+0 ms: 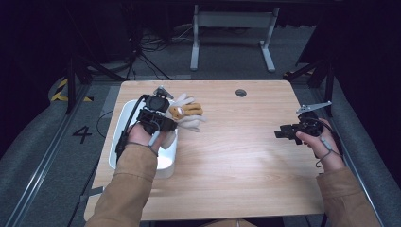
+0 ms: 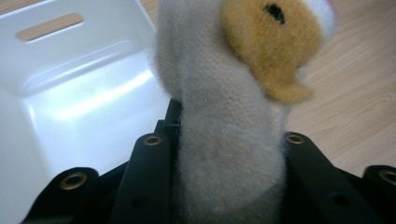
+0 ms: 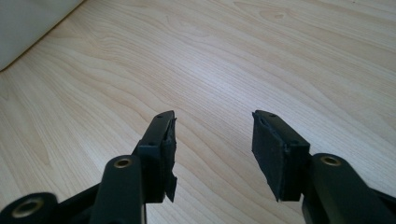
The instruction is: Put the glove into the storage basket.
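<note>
Left tongs [image 1: 166, 120] are clamped on a fuzzy cream-and-tan plush toy [image 1: 187, 113], sitting left of centre in the high view, right at the white bin's [image 1: 124, 124] edge. Right tongs [image 1: 280, 133] hang apart over bare counter [image 1: 236, 156] at the right.

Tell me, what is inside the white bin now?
The white bin looks bare inside where visible. The left gripper, shut on the plush glove, and the hand cover part of it in the high view.
</note>
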{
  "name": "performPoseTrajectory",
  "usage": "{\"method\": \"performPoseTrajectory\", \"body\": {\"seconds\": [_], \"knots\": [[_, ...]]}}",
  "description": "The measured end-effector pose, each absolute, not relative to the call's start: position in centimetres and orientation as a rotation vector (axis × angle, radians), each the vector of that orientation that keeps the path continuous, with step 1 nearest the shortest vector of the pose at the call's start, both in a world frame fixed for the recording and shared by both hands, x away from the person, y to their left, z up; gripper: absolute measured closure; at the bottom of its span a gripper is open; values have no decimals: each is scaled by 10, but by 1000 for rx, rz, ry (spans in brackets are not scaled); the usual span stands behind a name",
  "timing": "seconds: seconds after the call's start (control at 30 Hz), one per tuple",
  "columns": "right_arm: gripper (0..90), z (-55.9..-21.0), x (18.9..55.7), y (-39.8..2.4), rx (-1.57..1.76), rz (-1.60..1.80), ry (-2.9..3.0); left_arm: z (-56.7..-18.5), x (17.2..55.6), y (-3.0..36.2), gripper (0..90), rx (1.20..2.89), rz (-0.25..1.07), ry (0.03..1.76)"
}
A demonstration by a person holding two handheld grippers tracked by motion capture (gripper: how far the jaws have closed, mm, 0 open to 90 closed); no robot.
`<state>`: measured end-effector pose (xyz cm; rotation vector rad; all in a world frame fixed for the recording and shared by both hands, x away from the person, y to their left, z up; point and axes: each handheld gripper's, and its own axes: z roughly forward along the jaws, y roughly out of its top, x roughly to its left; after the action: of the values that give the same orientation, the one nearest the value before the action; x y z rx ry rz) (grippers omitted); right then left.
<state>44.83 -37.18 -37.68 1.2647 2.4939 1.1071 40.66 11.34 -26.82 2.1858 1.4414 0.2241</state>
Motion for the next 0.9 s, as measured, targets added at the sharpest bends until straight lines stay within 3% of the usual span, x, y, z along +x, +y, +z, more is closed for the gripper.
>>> {"method": "performPoseTrajectory", "body": {"seconds": [0.9], "knots": [[502,-377,441,-383,1270,1216,2492,-269,438,146,690,2167,160,1718]]}}
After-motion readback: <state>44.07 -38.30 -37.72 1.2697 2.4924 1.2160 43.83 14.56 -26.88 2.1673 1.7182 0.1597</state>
